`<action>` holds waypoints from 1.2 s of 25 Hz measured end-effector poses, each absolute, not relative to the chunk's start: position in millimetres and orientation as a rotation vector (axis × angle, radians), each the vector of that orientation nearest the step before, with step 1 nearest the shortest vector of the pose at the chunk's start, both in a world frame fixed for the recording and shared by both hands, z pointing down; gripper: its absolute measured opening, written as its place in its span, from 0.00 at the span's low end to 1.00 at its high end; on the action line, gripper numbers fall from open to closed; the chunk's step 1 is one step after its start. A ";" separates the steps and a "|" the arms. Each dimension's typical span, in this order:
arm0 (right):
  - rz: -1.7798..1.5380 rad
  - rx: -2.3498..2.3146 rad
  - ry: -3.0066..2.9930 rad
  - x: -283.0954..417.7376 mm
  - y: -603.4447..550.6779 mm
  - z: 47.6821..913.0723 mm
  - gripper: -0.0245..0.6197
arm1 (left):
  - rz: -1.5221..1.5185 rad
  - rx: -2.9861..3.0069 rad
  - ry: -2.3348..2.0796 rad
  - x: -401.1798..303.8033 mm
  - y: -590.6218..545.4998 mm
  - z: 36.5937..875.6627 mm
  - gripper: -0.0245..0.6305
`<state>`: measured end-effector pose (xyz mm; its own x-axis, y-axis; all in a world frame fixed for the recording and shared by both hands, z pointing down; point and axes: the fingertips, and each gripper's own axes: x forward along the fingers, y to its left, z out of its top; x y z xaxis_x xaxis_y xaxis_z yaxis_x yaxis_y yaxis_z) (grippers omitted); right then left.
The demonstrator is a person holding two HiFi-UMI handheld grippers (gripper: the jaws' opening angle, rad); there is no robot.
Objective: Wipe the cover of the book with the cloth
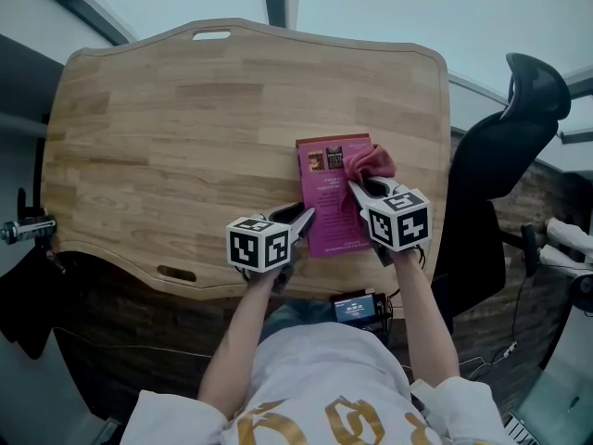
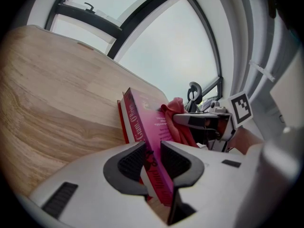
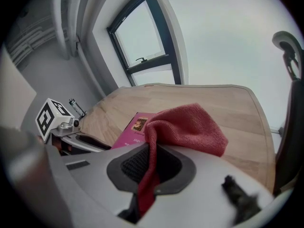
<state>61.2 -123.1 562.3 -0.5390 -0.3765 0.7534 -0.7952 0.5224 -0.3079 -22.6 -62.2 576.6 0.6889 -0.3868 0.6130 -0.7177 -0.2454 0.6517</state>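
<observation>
A magenta book (image 1: 330,200) lies on the wooden table (image 1: 185,137) near its front edge, back cover up. My left gripper (image 1: 306,219) is shut on the book's near left edge; in the left gripper view the book (image 2: 148,127) passes between the pads, spine side showing. My right gripper (image 1: 357,191) is shut on a red cloth (image 1: 369,163), which rests bunched on the book's far right corner. The right gripper view shows the cloth (image 3: 190,127) pinched between the jaws and draped forward over the book (image 3: 135,129).
A black office chair (image 1: 505,146) stands right of the table. A small device with a lit screen (image 1: 357,308) hangs at the person's waist. The table has a handle slot (image 1: 211,35) at its far edge and another (image 1: 176,273) near its front.
</observation>
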 end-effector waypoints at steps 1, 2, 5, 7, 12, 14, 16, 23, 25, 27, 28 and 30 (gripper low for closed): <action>0.866 0.946 -2.140 60.3 -124.5 562.5 0.10 | 0.401 1.867 -0.865 -22.8 -62.3 576.7 0.21; 0.865 0.944 -2.141 59.5 -125.8 562.5 0.10 | 0.401 1.868 -0.864 -22.8 -62.5 576.6 0.21; 0.863 0.937 -2.143 58.7 -128.8 562.7 0.10 | 0.402 1.867 -0.862 -22.1 -62.6 576.4 0.21; 0.863 0.935 -2.144 57.5 -130.4 562.6 0.10 | 0.402 1.867 -0.860 -22.2 -62.3 576.4 0.21; 0.863 0.926 -2.145 54.3 -134.7 562.7 0.10 | 0.400 1.866 -0.857 -22.5 -62.3 576.5 0.21; 0.862 0.922 -2.146 53.3 -136.3 562.7 0.10 | 0.400 1.865 -0.858 -22.5 -62.4 576.4 0.21; 0.860 0.920 -2.147 52.2 -137.7 562.8 0.10 | 0.400 1.865 -0.857 -22.6 -62.4 576.5 0.21; 0.854 0.908 -2.151 48.0 -141.7 562.3 0.10 | 0.394 1.863 -0.853 -22.9 -62.8 576.1 0.21; 0.852 0.906 -2.151 47.0 -142.2 562.8 0.10 | 0.394 1.864 -0.854 -22.7 -62.4 576.6 0.21; 0.850 0.903 -2.151 45.7 -142.9 563.1 0.10 | 0.392 1.865 -0.856 -22.8 -62.2 576.8 0.21; 0.850 0.901 -2.150 45.0 -143.3 563.0 0.10 | 0.390 1.864 -0.856 -22.8 -62.1 576.7 0.21; 0.848 0.898 -2.150 43.7 -144.2 562.9 0.10 | 0.388 1.864 -0.854 -22.7 -62.3 576.6 0.21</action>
<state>43.7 -144.2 562.9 -0.5541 -0.3516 0.7546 -0.7722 0.5558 -0.3080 -22.7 -62.3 576.6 0.6983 -0.3840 0.6041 -0.7076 -0.2431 0.6635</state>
